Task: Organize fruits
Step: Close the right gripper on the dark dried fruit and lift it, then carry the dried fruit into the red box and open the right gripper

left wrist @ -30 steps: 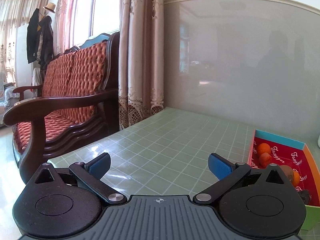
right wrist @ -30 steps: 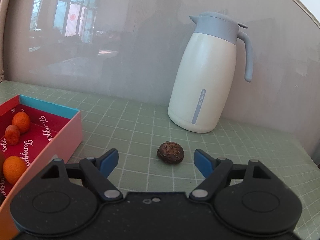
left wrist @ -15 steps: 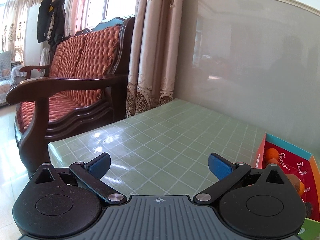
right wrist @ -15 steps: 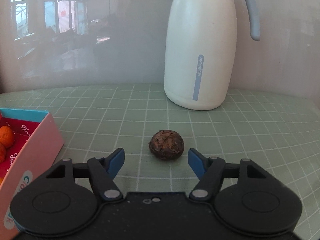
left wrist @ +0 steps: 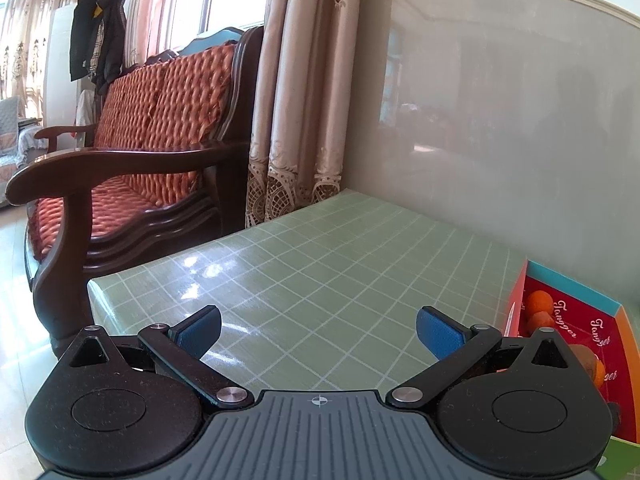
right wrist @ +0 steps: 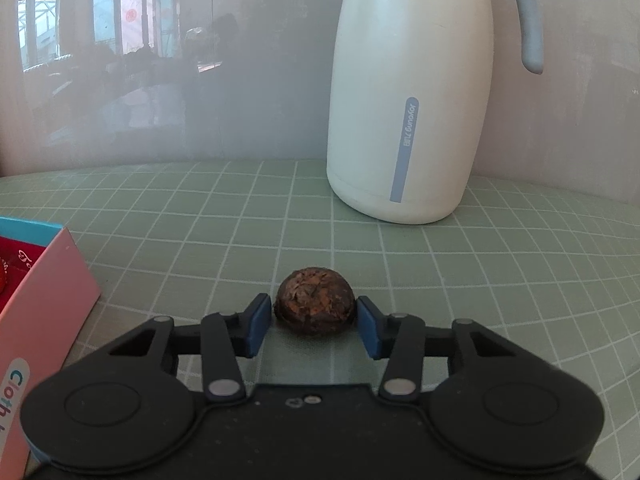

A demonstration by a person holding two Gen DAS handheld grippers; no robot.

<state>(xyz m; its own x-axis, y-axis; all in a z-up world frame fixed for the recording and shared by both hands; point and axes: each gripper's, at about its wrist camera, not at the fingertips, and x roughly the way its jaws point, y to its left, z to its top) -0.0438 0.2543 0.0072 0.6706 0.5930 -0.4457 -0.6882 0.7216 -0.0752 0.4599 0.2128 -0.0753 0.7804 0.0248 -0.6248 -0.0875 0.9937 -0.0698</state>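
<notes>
- A green tablecloth (left wrist: 340, 280) with a pale grid covers the table, its glossy surface catching window glare near the left corner; the same cloth (right wrist: 500, 264) runs under the right tool.
- A grey, faintly reflective wall panel (left wrist: 500, 140) backs the table, and patterned curtains (left wrist: 296, 88) hang at its left end.
- Beside the table stands a dark wooden sofa (left wrist: 132, 152) with orange quilted cushions; dark coats (left wrist: 98, 32) and a hat hang further back.
- A white thermos jug (right wrist: 408, 100) with a grey-blue handle stands upright on the cloth near the wall, behind the fruit and apart from it.
- The box (left wrist: 576, 332), red inside with white lettering, sits at the table's right; several small orange fruits (left wrist: 538, 302) lie in it. Its pink outer wall (right wrist: 44, 288) shows in the right view.
- The left gripper (left wrist: 318, 330) hovers above bare cloth, jaws spread wide, holding nothing.
- The dark brown fruit (right wrist: 315, 300) rests on the cloth, outside the box, between the blue pads of the right gripper (right wrist: 315, 320), which have closed in against both its sides.
</notes>
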